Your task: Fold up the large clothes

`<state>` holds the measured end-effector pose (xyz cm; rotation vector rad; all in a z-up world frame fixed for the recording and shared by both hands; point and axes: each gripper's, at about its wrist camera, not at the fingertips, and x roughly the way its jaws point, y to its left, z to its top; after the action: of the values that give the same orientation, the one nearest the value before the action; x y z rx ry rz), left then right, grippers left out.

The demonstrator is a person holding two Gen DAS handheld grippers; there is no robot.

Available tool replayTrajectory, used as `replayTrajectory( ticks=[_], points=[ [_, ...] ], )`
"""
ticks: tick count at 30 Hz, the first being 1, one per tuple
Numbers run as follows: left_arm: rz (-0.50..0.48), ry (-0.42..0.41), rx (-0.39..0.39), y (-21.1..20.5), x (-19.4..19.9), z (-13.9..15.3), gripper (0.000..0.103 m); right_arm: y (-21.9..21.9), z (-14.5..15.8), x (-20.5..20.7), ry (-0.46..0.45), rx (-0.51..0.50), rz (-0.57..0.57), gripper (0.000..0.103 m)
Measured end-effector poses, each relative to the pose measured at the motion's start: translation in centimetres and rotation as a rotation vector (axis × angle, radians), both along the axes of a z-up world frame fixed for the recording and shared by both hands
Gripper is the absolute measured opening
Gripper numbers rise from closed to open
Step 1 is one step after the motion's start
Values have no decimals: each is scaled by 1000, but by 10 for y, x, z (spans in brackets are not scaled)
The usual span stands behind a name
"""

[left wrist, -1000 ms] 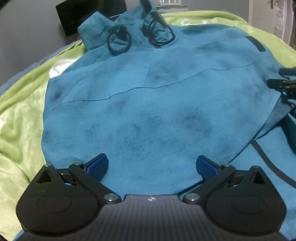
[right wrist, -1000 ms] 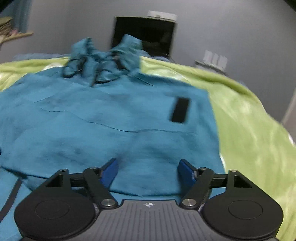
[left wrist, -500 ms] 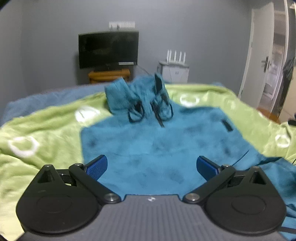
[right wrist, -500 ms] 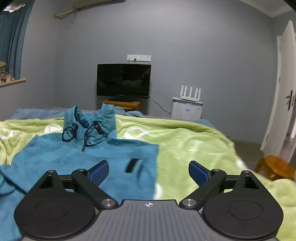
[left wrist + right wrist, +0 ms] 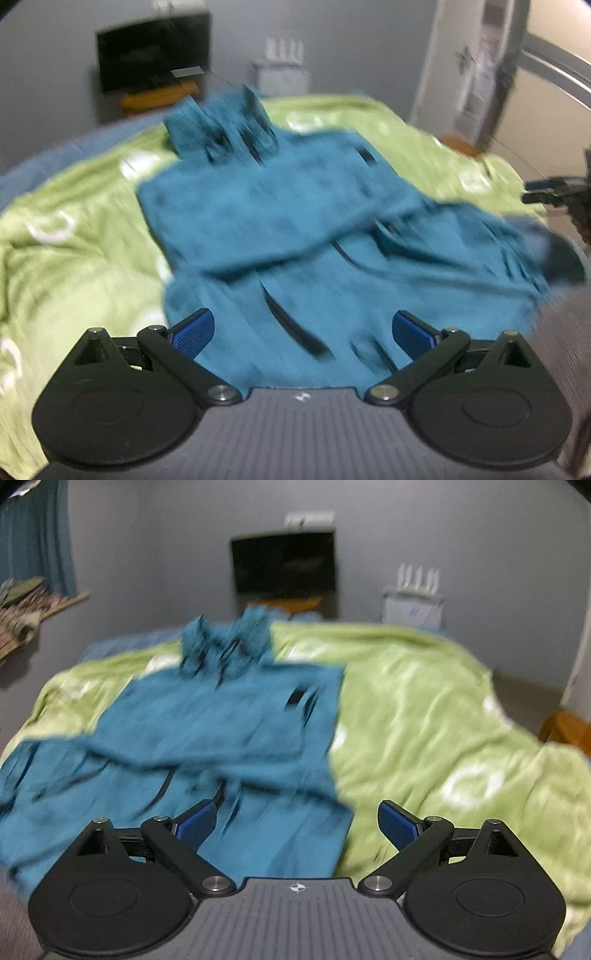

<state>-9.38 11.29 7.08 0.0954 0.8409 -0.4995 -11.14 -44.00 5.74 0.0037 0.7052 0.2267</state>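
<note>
Both hands pull back and up from the teal garment [image 5: 280,221], now folded across the middle of the green bedspread [image 5: 424,720]; left gripper [image 5: 301,330] and right gripper [image 5: 295,821] spread, empty; fold set, next one due.

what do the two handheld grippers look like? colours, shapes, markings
Both match: the left gripper and right gripper each have a grey ribbed body with a small white mark at its front edge, two round black side housings, black linkage arms with silver pivot screws, and blue textured finger pads. No cables show. A grey sleeve shows at the left view's right edge.
</note>
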Motion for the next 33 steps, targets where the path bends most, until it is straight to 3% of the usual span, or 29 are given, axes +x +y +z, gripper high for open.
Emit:
replayTrajectory(
  ticks=[3, 6, 8, 10, 11, 14, 19, 22, 24, 26, 27, 28, 29, 33],
  points=[
    [-11, 104, -4, -8, -22, -12, 103, 9, -18, -17, 103, -12, 46, 91],
    [-3, 221, -88, -14, -32, -21, 101, 18, -34, -34, 188, -11, 84, 87],
    [-20, 257, -93, -25, -39, -27, 89, 21, -42, -43, 237, -7, 95, 85],
    [-24, 259, -42, -35, -42, -32, 84, 24, -48, -49, 257, -19, 90, 84],
    [-26, 265, -44, -36, -42, -35, 72, 25, -48, -52, 255, -19, 89, 84],
    [5, 274, -61, -32, -38, -38, 61, 25, -45, -57, 257, -5, 93, 83],
    [12, 253, -49, -37, -36, -39, 49, 22, -39, -58, 285, 26, 123, 80],
    [12, 230, -56, -38, -34, -38, 43, 25, -46, -56, 334, 102, 150, 78],
    [14, 215, -75, -37, -32, -36, 41, 32, -56, -53, 346, 90, 171, 78],
    [21, 194, -89, -36, -31, -33, 33, 42, -61, -53, 323, 54, 186, 65],
    [33, 180, -97, -34, -30, -31, 32, 46, -60, -53, 306, 45, 195, 39],
    [45, 166, -109, -32, -28, -29, 28, 49, -57, -52, 277, 27, 186, 5],
    [65, 148, -125, -28, -26, -25, 26, 51, -52, -49, 239, -2, 177, 6],
    [102, 80, -141, -23, -13, -7, 23, 45, -26, -36, 154, 52, 178, 5]
  ],
)
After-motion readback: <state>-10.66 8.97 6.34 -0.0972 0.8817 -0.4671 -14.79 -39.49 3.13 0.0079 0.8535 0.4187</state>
